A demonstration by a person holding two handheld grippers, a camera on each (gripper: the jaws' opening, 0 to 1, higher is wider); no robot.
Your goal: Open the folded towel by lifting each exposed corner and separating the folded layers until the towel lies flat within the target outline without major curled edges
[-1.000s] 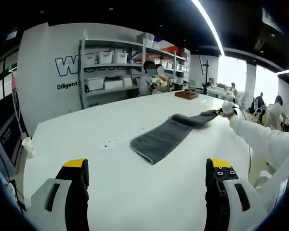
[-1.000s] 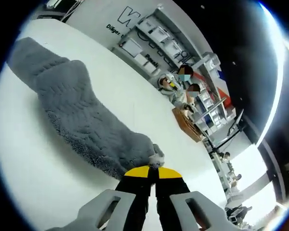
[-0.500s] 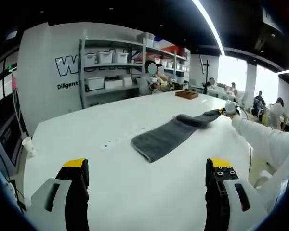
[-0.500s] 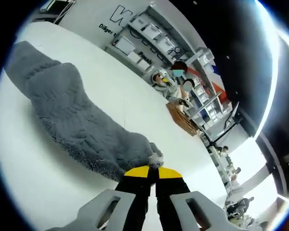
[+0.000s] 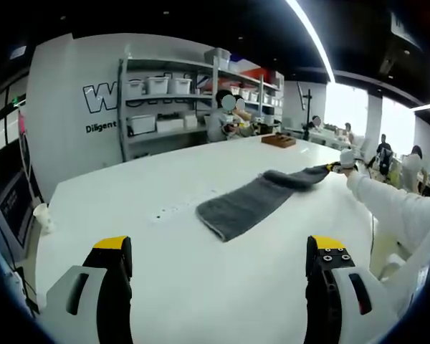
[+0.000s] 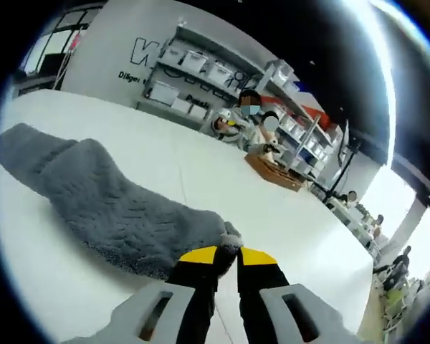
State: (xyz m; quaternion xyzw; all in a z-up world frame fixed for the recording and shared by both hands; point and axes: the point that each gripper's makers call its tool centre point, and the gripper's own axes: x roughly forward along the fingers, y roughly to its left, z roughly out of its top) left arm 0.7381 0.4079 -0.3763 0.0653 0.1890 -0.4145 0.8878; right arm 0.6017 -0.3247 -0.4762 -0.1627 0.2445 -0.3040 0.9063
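Shelving [image 5: 168,100] with bins, a brown, perhaps wooden tray [image 6: 276,172].

Showed a dark grey fluffy ribbed towel [image 6: 100,208] [image 5: 251,203] on a plain white glossy counter [image 5: 201,279]. Had black jaws tipped yellow on pale grey bodies. Carried black lettering on a white back wall [image 5: 64,107].

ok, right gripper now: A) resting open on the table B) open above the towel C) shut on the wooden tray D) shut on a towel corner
D: in the right gripper view the right gripper has its jaws closed together on a corner of the grey towel; the left gripper view shows it gripping the towel's far end.
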